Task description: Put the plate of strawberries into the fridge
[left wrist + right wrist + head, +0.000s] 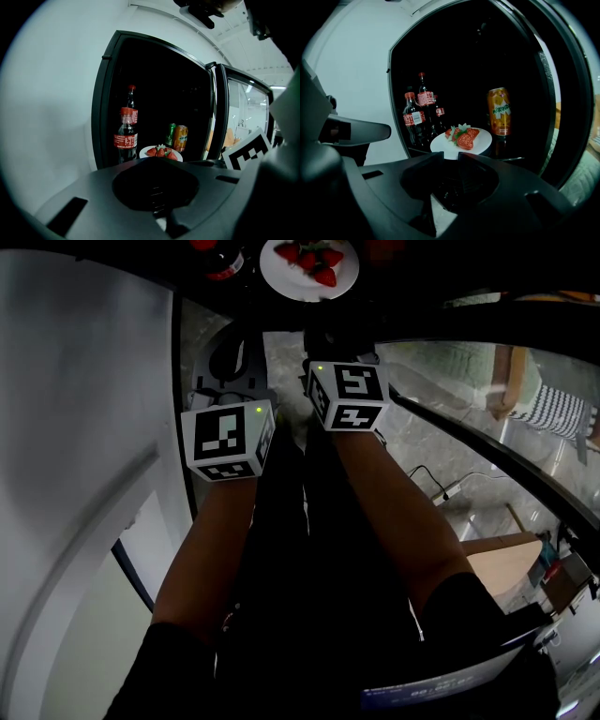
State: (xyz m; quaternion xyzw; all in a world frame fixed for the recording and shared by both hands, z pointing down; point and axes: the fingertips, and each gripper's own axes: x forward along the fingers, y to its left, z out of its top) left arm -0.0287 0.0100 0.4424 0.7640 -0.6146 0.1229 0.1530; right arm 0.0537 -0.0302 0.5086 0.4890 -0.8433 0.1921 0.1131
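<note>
White plate (482, 139), rim clenched by the right hand-held gripper (449, 158), is at the fridge (487, 56) mouth: hold it level, clear of the can (498, 111). Left hand-held gripper (157, 161) closed, empty.

head view: high up, facing steeply down, white round plate of red strawberries (305, 292) far off at top edge | left gripper view: level, facing into open black fridge (101, 117), plate (142, 153) small at centre | right gripper view: level, nearer, plate (440, 145) large at lower centre | shared by all three: plate

The plate of strawberries (307, 292) lies just ahead of the right gripper (328, 324).
</note>
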